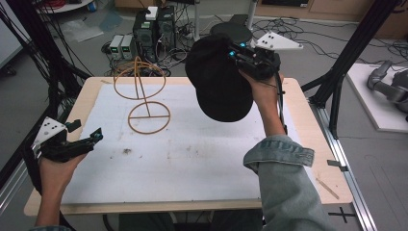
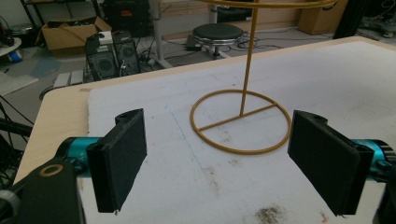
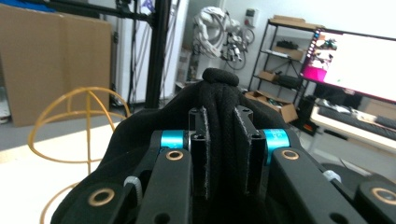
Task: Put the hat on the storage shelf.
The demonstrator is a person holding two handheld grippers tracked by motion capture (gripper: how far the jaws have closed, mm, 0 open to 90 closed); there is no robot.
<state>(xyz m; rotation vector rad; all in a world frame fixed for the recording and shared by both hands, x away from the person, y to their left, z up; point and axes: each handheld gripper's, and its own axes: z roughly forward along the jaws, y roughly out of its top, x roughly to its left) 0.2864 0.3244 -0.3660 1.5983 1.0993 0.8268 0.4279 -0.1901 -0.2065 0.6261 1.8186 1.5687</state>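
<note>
The right gripper (image 3: 223, 149) has its jaws pinched tight on a fold of a black cap (image 1: 216, 82), the fabric bunched between the two pads in the right gripper view, with the cap's top button showing just beyond them. From above, the right gripper (image 1: 250, 55) holds the cap in the air over the far right part of the worktop (image 1: 308, 159), the cap hanging below and to the left of the hand. A denim sleeve (image 1: 284, 173) covers that forearm, which reaches in from the near edge.

The left gripper (image 2: 217, 158) has its jaws spread wide apart with nothing between them, hovering over the white mat (image 2: 336, 79). In the high view this left gripper (image 1: 84, 139) sits low at the near left side of the worktop, pointing right towards the middle.

A yellow wire stand (image 1: 144, 96) rests on the white mat (image 1: 192, 163) at the far left, well apart from the cap: a flat ring base, an upright post and a rounded wire dome on top. In the left gripper view its ring base (image 2: 240, 121) lies just beyond the open jaws. On the floor past the far edge are a round black stool (image 1: 231, 30) and computer boxes (image 1: 154, 26) among cables.
</note>
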